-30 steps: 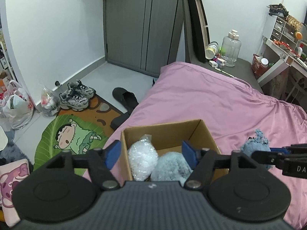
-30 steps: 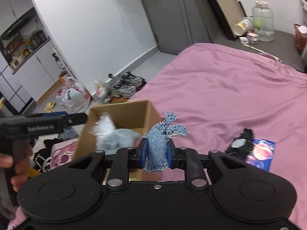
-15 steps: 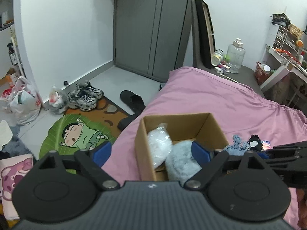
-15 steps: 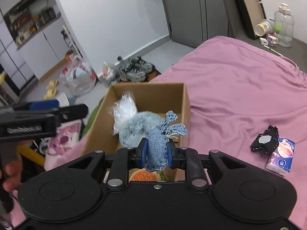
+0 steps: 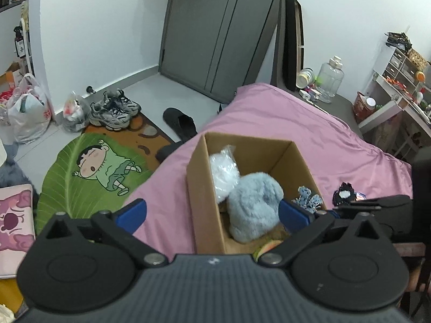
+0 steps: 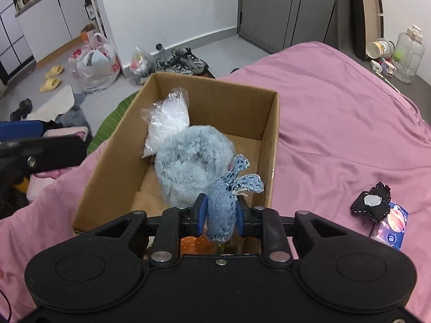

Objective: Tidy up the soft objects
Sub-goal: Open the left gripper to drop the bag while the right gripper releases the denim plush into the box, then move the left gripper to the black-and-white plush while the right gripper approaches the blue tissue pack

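An open brown cardboard box point(image 6: 269, 140) sits on the pink satin bedspread point(image 6: 336, 123) and serves as the landmark here. The right gripper point(image 6: 218, 212) is poised above the near right corner of that box, pointing forward and slightly down into it, its blue-padded fingers point(image 6: 200, 214) clenched on a small blue denim fabric toy point(image 6: 225, 199) whose knotted ears stick up above the pads. From the left wrist view, the same denim toy point(image 5: 308, 197) shows at the box's right wall. The left gripper point(image 5: 212, 211) is held level at the near end of the box, spread wide with nothing between its blue pads point(image 5: 132, 212); one pad lies left of the box over the bedspread, the other over the box's interior.

Inside the box lie a fluffy pale blue plush toy point(image 6: 188, 161) and, behind it against the left wall, a clear plastic bag of white stuffing point(image 6: 167, 123). Right of the box, on the bedspread, a black felt piece with a white patch point(image 6: 371, 204) rests against a small blue and pink tissue packet point(image 6: 390, 227).
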`<state>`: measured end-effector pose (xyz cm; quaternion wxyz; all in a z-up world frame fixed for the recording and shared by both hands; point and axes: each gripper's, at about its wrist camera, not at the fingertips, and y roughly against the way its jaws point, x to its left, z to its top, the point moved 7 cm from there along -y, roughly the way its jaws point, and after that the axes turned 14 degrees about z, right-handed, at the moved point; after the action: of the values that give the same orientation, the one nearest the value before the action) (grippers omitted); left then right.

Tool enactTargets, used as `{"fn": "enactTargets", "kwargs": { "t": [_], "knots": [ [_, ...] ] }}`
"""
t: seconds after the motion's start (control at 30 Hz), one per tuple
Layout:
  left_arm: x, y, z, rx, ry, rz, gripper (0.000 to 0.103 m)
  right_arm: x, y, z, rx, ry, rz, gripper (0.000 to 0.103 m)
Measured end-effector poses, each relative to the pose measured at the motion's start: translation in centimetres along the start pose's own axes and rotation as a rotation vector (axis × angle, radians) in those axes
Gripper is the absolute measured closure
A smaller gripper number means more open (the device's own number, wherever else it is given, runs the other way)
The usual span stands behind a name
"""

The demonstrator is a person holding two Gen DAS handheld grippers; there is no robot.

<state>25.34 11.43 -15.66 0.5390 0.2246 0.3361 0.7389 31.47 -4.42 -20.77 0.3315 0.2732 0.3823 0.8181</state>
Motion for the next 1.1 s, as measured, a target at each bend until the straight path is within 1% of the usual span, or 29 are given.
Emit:
{"fn": "enactTargets", "kwargs": {
  "t": [0.1, 0.17, 0.23, 0.3, 0.4, 0.47, 0.53, 0.6, 0.77, 0.87, 0.93, 1.1],
  "knots": [
    [-0.2, 0.0, -0.4, -0.018, -0.008, -0.002, 0.0, 0.1, -0.2, -0.1, 0.008, 0.004, -0.004, 0.072],
    [-0.2, 0.0, -0.4, -0.034, -0.002, 0.005, 0.0, 0.1, -0.2, -0.1, 0.011, 0.004, 0.001, 0.061],
    [0.0, -0.1, -0.5, -0.036, 0.003, 0.01, 0.0, 0.2, 0.1, -0.1, 0.0, 0.003, 0.011, 0.054],
    [0.0, -0.1, -0.4, -0.045, 0.011, 0.009, 0.0, 0.2, 0.8, 0.0, -0.017, -0.001, 0.015, 0.052],
    [0.0, 0.1, -0.4, -0.065, 0.008, 0.015, 0.0, 0.1, 2.1, 0.3, -0.049, -0.031, 0.051, 0.046],
    [-0.1, 0.4, -0.4, -0.071, 0.011, 0.006, 0.0, -0.1, 3.1, 0.4, -0.073, -0.057, 0.07, 0.038],
    [-0.1, 0.6, -0.6, -0.068, 0.032, -0.005, 0.0, -0.4, 4.2, 0.5, -0.099, -0.062, 0.067, 0.033],
    [-0.3, 0.9, -0.6, -0.065, 0.039, -0.009, 0.0, -0.7, 5.1, 0.5, -0.115, -0.056, 0.064, 0.031],
    [-1.3, 2.0, -0.6, -0.058, 0.013, -0.014, 0.0, -1.9, 7.3, 0.4, -0.17, -0.083, 0.078, 0.015],
    [-2.1, 2.6, -0.5, -0.043, -0.013, -0.01, 0.0, -2.7, 8.5, 0.0, -0.205, -0.089, 0.083, 0.011],
    [-2.7, 2.9, -0.4, -0.032, -0.041, 0.009, 0.0, -3.3, 9.2, -0.3, -0.22, -0.099, 0.087, 0.006],
    [-4.3, 3.8, 0.4, -0.058, -0.073, 0.017, 0.0, -5.3, 11.0, -1.4, -0.253, -0.135, 0.093, 0.003]
  ]
}}
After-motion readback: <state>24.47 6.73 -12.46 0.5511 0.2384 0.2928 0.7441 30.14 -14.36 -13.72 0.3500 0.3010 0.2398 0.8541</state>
